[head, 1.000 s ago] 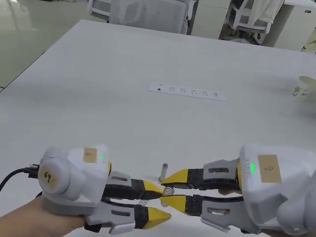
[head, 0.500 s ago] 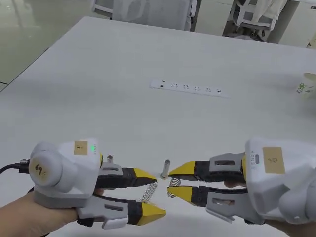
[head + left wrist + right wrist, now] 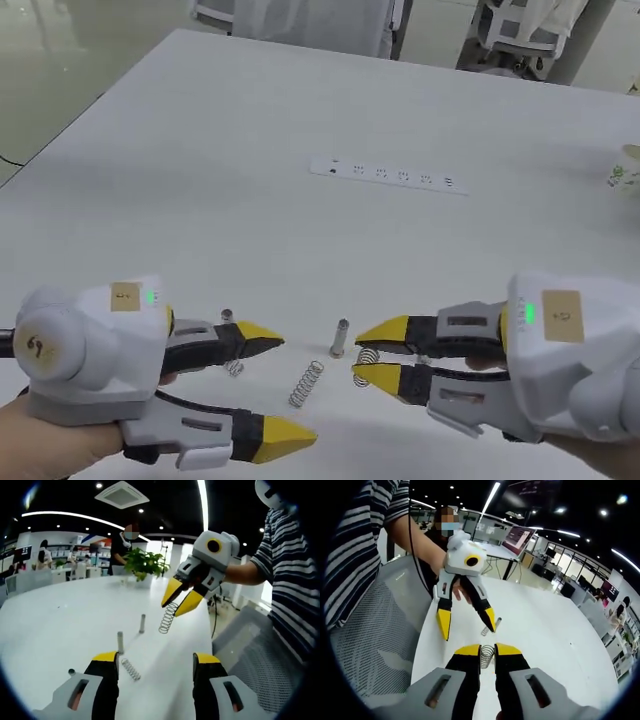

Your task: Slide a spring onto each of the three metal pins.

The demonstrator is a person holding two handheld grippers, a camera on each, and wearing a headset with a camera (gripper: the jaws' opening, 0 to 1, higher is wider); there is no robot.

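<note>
While the right gripper [image 3: 364, 355] pointed leftward, level over the worktop [image 3: 300, 120], its jaws stood narrow, pinching a first spring [image 3: 366, 360] just beside an upright first pin [image 3: 341, 337]. Facing it, the left gripper [image 3: 277, 388] was spread wide, holding nothing. A second spring [image 3: 307, 383] lay flat between them, and a second pin [image 3: 227, 317] stood beside the left gripper.

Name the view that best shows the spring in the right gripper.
Left gripper view: the spring hangs full length from the right gripper. Right gripper view shows few coils; head view, a small coil.
</note>
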